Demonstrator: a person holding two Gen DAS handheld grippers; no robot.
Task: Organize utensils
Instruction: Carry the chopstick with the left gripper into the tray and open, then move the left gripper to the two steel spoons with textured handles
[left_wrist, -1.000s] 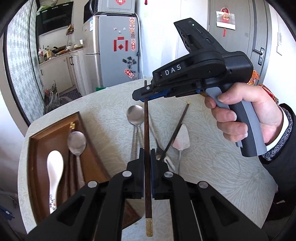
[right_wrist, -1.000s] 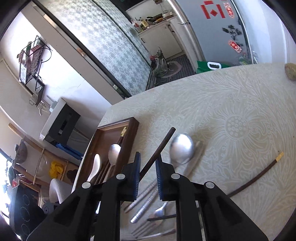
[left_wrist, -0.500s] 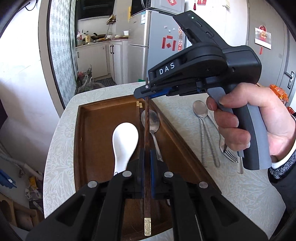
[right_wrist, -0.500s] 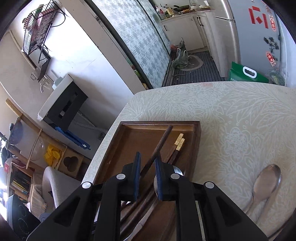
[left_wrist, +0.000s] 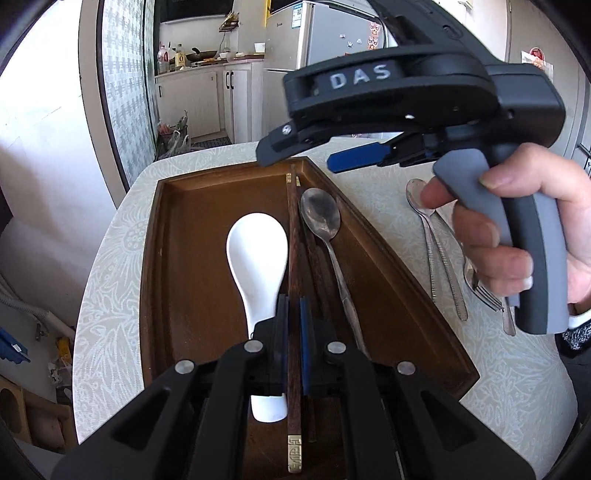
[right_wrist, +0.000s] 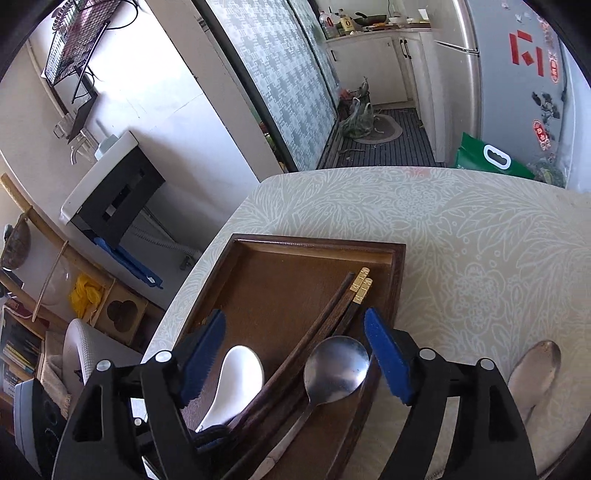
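Left gripper (left_wrist: 291, 325) pinches a dark wooden chopstick (left_wrist: 293, 280) partway along its length, jaws pressed tight on it, the gold-capped butt sticking out behind the fingers toward the camera and the thin end running forward over the wooden tray (left_wrist: 173, 280). Right gripper (right_wrist: 295, 354) has just been opening; its blue pads (right_wrist: 201, 350) now stand wide apart with nothing pressed between them, and the chopstick's far end lies free between them, on the tray floor or just above it.

Just to the left of the left gripper's fingers lies a white ceramic spoon (left_wrist: 256, 254); just to their right, two more chopsticks (left_wrist: 314, 258) and a metal spoon (left_wrist: 321, 221), all running the same way as the held stick. Other spoons and a fork (left_wrist: 484, 291) wait on the table, well to the right beside the person's hand (left_wrist: 517, 236).

The step looks like laying this chopstick beside its fellows. To do it well, I would lower the butt end until the stick lies flat and parallel, then part the jaws only slightly. Releasing while it is tilted risks it rolling onto the white spoon. Lift straight back afterwards so the fingers do not drag it.
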